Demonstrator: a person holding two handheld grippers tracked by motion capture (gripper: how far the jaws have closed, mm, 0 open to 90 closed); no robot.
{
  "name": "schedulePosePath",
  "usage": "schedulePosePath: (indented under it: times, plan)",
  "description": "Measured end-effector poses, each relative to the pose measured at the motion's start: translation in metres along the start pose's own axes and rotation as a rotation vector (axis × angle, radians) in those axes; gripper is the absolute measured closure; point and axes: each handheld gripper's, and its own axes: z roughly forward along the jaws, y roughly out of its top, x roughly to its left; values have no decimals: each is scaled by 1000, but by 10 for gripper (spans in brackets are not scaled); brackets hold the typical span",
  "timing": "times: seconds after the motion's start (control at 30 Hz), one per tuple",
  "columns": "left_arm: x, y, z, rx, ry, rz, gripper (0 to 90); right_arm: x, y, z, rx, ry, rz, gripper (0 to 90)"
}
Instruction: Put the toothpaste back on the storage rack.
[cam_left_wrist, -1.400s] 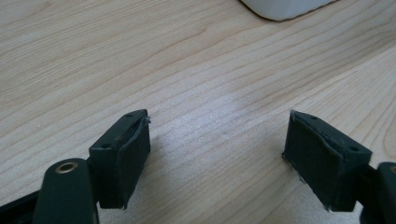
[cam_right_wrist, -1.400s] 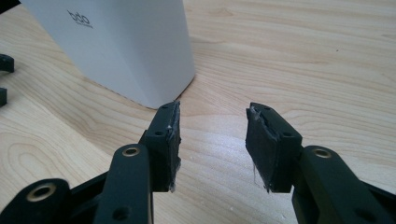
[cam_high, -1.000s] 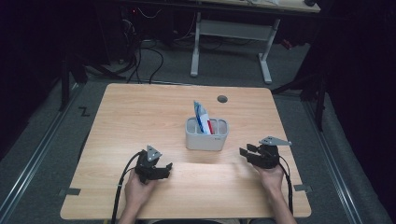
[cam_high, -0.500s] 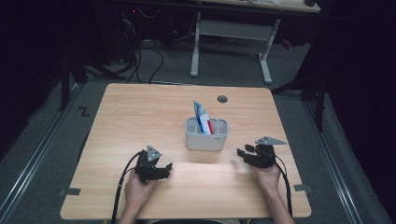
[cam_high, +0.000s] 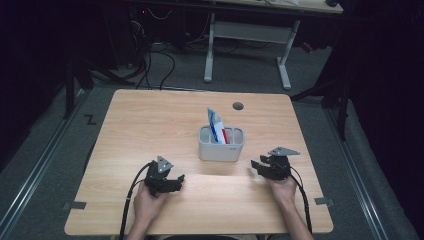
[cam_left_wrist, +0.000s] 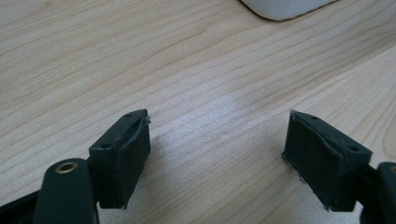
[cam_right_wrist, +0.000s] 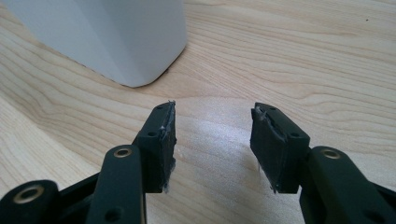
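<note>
Change: the right tool (cam_high: 257, 166) sits a little nearer the white holder than a second ago, and its jaws have just been opening with nothing between them; the left tool (cam_high: 178, 180) lies as it did.
Desk (cam_high: 150, 120): pale wood, rectangular, with a small dark round grommet (cam_high: 238, 106) near its far edge.
White holder (cam_high: 220, 144): stands upright near the middle of the desk, between the two tools and farther from the person than either; it has compartments, and which item sits in which I cannot tell.
Contents: a blue-and-white tube (cam_high: 215, 124) rises tilted above the rim, with a red item (cam_high: 225, 135) beside it.
Left tool: held in the left hand (cam_high: 145, 202) near the desk's front edge, apart from the holder; in the left gripper view its jaws stand wide apart over bare wood.
Right tool: held in the right hand (cam_high: 284, 190), near the holder's right side without touching it; in the right gripper view its jaws are parted and empty, the holder's corner (cam_right_wrist: 107, 37) just ahead to the left.
Cables: one trails from each tool toward the person.
</note>
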Motion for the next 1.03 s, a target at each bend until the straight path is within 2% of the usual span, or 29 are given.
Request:
schedulePosePath:
  times: [0.1, 0.37, 0.43, 0.53, 0.7, 1.03]
  plan:
    - [0, 0, 0, 0, 0, 0, 229, 0, 0, 2, 4, -7, -16, 497]
    - [0, 0, 0, 0, 0, 0, 228, 2, -3, 8, 28, -30, -15, 475]
    - [0, 0, 0, 0, 0, 0, 229, 3, -3, 10, 22, -38, -29, 470]
    - [0, 0, 0, 0, 0, 0, 229, 4, -3, 11, 25, -35, -33, 453]
    - [0, 0, 0, 0, 0, 0, 229, 10, -3, 13, 35, -58, -91, 418]
    - [0, 0, 0, 1, 0, 0, 225, 10, -2, 13, 40, -49, -93, 379]
